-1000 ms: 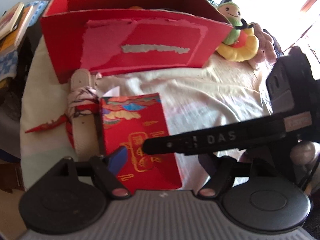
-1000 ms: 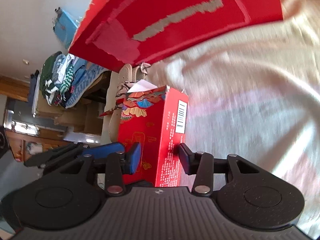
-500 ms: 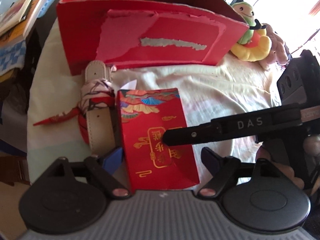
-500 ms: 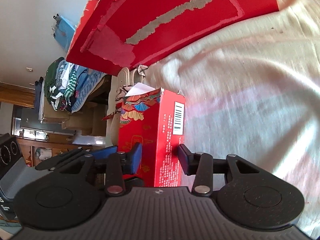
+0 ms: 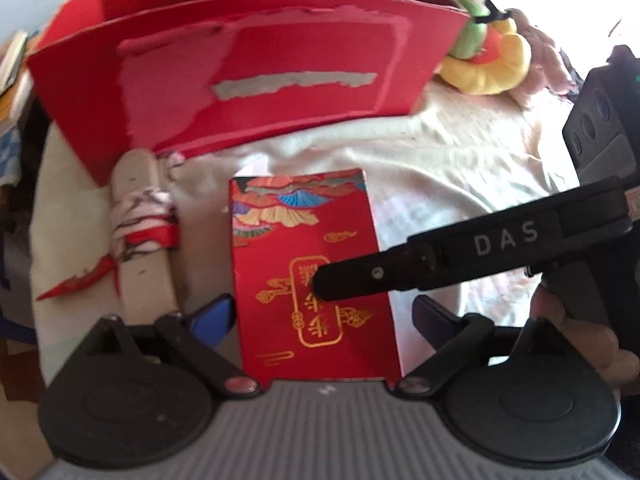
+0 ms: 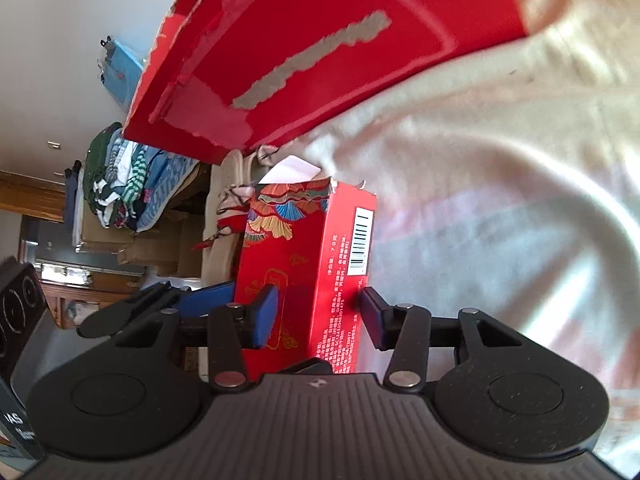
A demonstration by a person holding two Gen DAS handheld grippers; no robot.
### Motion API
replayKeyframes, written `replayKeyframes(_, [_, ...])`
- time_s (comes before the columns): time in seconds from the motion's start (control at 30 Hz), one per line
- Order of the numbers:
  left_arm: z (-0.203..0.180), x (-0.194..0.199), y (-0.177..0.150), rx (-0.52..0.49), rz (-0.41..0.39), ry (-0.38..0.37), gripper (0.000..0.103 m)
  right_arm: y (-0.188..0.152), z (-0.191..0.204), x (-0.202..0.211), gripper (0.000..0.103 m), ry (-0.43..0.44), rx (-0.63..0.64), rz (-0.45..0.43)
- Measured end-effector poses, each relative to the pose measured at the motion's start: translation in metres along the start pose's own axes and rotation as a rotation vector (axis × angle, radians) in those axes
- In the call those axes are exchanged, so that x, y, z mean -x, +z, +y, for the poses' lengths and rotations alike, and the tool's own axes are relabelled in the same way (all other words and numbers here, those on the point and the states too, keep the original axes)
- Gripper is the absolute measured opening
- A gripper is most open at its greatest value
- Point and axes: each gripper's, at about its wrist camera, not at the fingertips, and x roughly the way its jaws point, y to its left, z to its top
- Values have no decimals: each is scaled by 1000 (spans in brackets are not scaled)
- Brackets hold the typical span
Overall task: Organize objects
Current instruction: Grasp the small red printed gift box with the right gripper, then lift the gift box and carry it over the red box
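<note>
A small red gift box (image 5: 304, 272) with gold lettering and fan patterns stands on the cream cloth (image 5: 440, 168). My left gripper (image 5: 320, 316) straddles it from above. Its jaws are opening, and both pads stand a little clear of the box's sides. My right gripper (image 6: 316, 312) grips the same box (image 6: 304, 264) across its thin depth. One blue pad sits on the printed face and the other on the back edge, while its jaws ease slightly. In the left wrist view a right fingertip (image 5: 360, 280) lies across the box's face.
A big open red carton (image 5: 240, 80) with a torn label stands just behind the box. A beige strap wrapped in a patterned scarf (image 5: 144, 240) lies left of it. A plush toy (image 5: 480, 60) sits at the back right. Clothes are piled on furniture (image 6: 120, 180) beyond the table.
The left jaws have spread and their pads have come off the box's sides. The box now sits centred between them. The right gripper keeps its hold on the box.
</note>
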Motion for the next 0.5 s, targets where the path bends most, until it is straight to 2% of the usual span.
replayKeyframes(0.1, [-11,-3,5,-43,7,-26,90,-3,-12,11,49,-8,-34,-19])
replayKeyframes(0.23, [-29,-9,13,-117,19,-36,83,-8,-26,26,49,-21,-71,-50])
replayKeyframes(0.5, [-54,-3,29,-196,-14,-108,83,-16,-28,63,48,-63,-59,-150])
